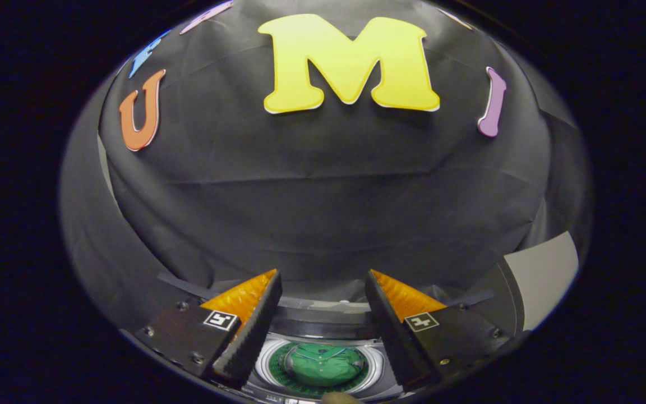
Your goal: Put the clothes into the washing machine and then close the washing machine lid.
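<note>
My gripper [323, 280] is open, its two fingers spread wide with nothing between them. Below and between the fingers lies the washing machine [317, 320], seen from above with its lid raised at the back. A green garment [323, 363] lies folded inside the round drum [267, 362]. The fingers hover above the drum opening and are apart from the garment.
The black cloth wall [323, 202] of the booth rises just behind the machine. A pale panel [544, 275] stands at the right beside the wall. A small tan object [338, 398] shows at the machine's near edge; I cannot tell what it is.
</note>
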Available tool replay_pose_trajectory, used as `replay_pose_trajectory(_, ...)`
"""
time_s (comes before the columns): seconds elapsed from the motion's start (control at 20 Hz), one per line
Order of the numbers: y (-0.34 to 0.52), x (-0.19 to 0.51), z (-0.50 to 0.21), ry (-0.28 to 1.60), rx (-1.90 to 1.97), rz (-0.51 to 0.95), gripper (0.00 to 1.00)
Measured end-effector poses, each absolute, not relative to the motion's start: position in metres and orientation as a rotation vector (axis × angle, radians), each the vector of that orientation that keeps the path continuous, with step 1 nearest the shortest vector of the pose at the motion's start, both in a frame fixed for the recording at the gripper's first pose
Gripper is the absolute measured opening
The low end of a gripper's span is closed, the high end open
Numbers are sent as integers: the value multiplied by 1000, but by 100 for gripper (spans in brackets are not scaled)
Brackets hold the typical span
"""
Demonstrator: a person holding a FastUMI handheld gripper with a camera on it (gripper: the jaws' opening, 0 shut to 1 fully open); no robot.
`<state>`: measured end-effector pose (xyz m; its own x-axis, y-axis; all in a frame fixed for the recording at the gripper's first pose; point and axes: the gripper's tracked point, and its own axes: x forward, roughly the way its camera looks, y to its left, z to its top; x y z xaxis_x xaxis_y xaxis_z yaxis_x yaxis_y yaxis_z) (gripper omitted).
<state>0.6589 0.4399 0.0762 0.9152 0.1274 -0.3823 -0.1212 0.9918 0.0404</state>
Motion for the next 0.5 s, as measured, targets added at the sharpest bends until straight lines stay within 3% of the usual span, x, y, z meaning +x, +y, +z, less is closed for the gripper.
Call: replay_pose_trajectory(0.5, 437, 602, 49, 422, -1, 98, 94)
